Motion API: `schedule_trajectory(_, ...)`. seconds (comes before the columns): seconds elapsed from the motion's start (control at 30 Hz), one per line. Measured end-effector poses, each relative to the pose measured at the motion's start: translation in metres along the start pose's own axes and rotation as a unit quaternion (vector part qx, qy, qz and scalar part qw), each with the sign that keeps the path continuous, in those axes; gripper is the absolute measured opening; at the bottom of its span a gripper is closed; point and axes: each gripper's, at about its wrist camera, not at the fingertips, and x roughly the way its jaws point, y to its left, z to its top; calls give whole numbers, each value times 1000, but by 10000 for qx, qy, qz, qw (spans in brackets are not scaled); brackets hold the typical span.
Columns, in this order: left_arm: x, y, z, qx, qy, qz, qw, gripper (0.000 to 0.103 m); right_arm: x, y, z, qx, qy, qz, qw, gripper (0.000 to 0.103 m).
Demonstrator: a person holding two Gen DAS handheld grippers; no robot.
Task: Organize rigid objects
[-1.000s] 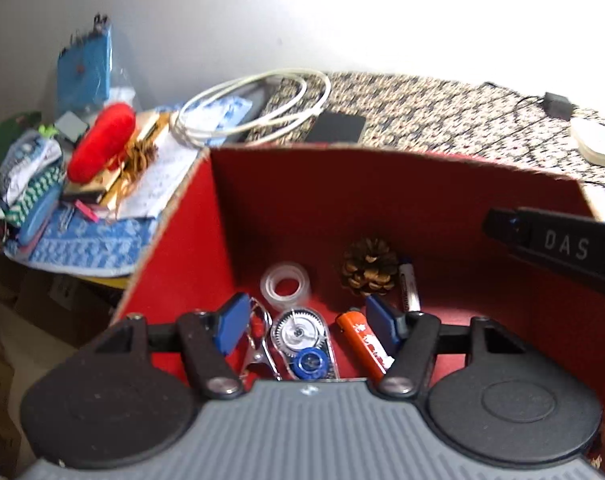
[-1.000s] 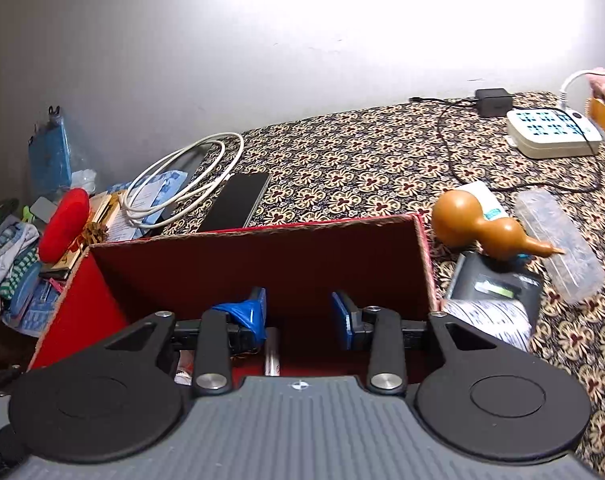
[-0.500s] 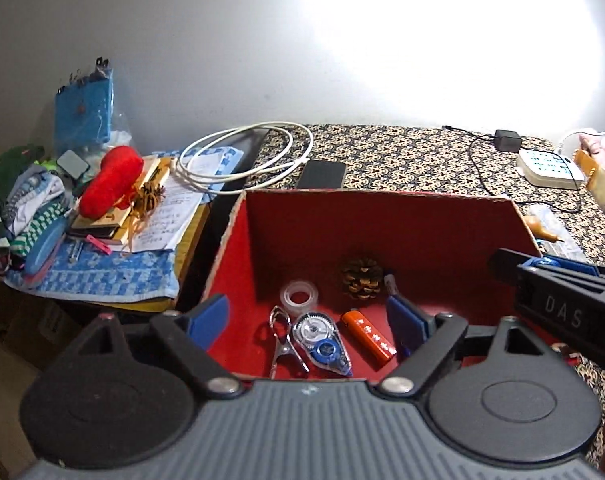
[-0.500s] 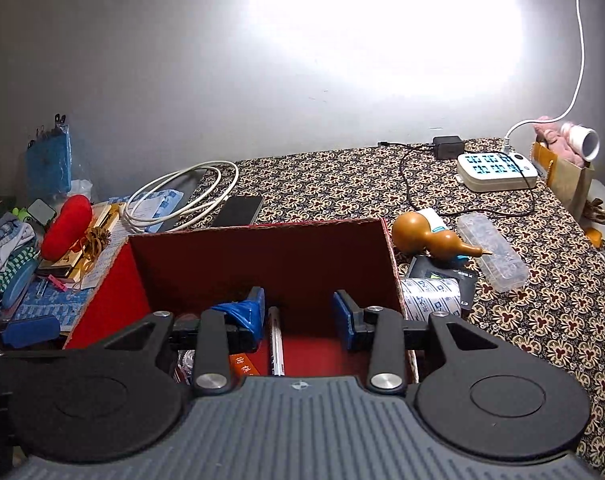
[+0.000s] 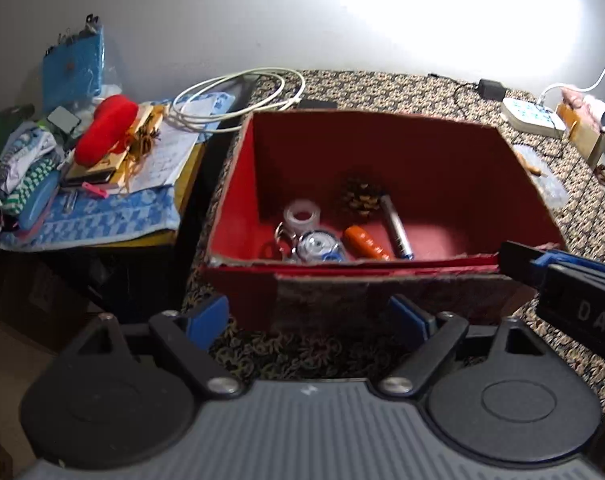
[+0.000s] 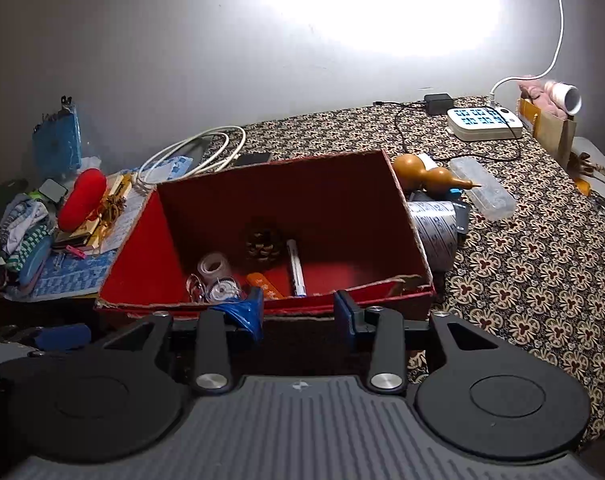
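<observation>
Box [image 6: 414,248], red cardboard, already holds pine cone [image 6: 264,244], tape roll [image 6: 213,266], orange lighter [image 6: 264,285] and marker [image 6: 295,268]; left gripper [image 5: 308,320] spread empty, right gripper [image 6: 298,312] parted empty, between picks by my read, next grab likely gourd [image 6: 430,176] beside box.

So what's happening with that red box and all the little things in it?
A person is tidying small hard things into the red box, using a gripper in each hand. A pine cone, a roll of clear tape, a marker, an orange lighter and a correction tape dispenser already lie inside. Right now the left gripper and the right gripper are both open and empty, just in front of the box. A gourd waits on the patterned cloth beside it.
</observation>
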Motion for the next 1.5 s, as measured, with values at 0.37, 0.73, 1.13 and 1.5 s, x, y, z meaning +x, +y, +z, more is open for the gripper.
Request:
schedule_trajectory(0.37,11,5,-9,-13,500,124,9987,88,11,1,-15,-22,798,121,9967,22)
schedule_trajectory(0.73,0,1,19,-190,124,221,9995,88,3,3,12,-564,415,190,9974,22)
schedule_trajectory(1.13,11,-9,55,-26,-109,468,9988,88,16,-4,40,-372,126,317,9987,22)
schedule_trajectory(1.5,43,-9,73,14,-70,546,9985,88,48,-7,51,-322,152,283,9990,22)
